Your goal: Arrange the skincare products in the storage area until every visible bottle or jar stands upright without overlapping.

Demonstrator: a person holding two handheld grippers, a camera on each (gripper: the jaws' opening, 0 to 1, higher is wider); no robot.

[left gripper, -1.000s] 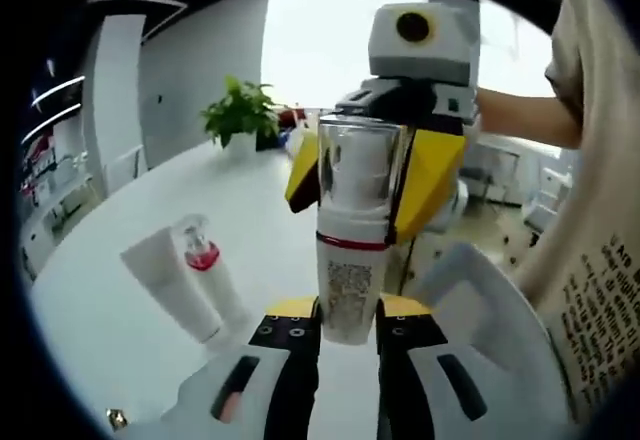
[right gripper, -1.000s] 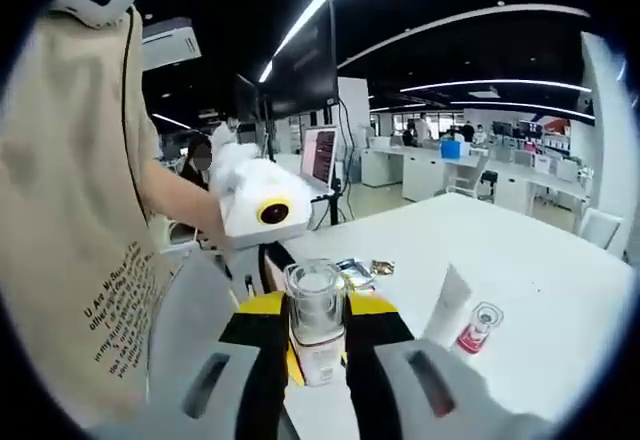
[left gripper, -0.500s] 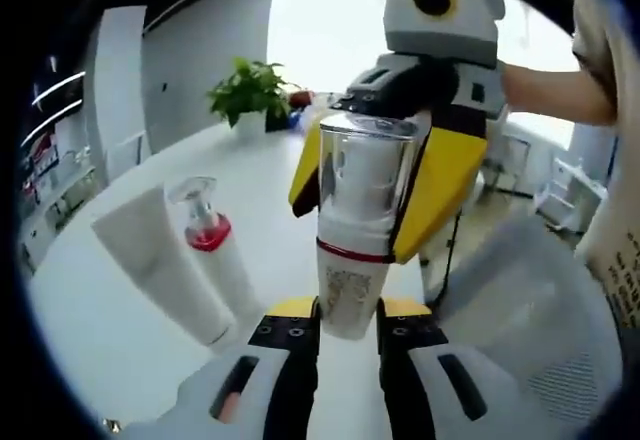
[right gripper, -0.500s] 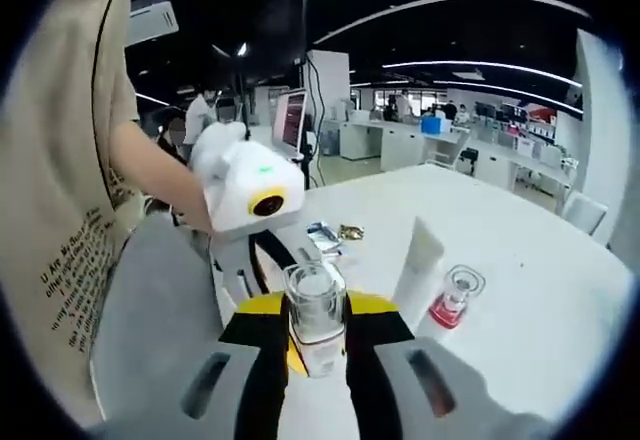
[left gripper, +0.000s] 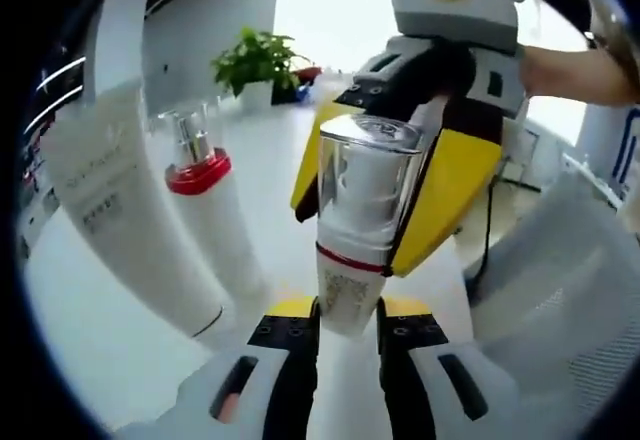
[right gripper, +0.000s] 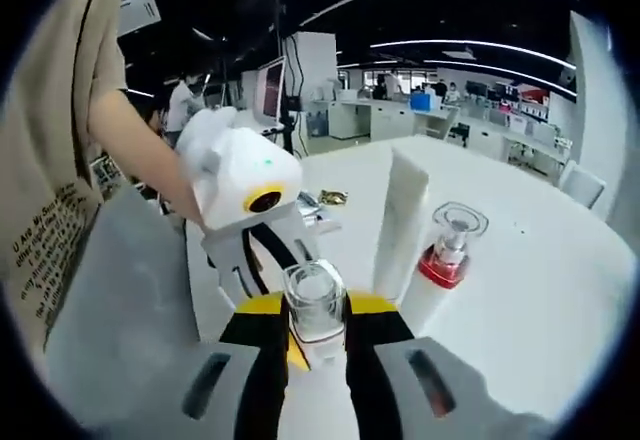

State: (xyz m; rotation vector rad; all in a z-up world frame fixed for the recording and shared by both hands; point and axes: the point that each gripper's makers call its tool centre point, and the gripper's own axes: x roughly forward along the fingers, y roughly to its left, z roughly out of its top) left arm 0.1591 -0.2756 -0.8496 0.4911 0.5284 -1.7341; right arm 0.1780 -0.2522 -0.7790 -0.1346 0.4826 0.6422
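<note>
Closer now than a second ago to the white tube [left gripper: 120, 210] and red-collared pump bottle [left gripper: 215, 220], both upright on the white table [left gripper: 90, 350]. Left gripper view: left gripper [left gripper: 345, 325] clamped on the base of a clear-capped bottle [left gripper: 360, 225], right gripper [left gripper: 400, 185] pinching its top. Right gripper view: right gripper [right gripper: 315, 335] closed on the cap, tube [right gripper: 400, 222] and pump bottle [right gripper: 443, 260] just beyond. Two standing; held bottle yet to set down. No containers to report.
</note>
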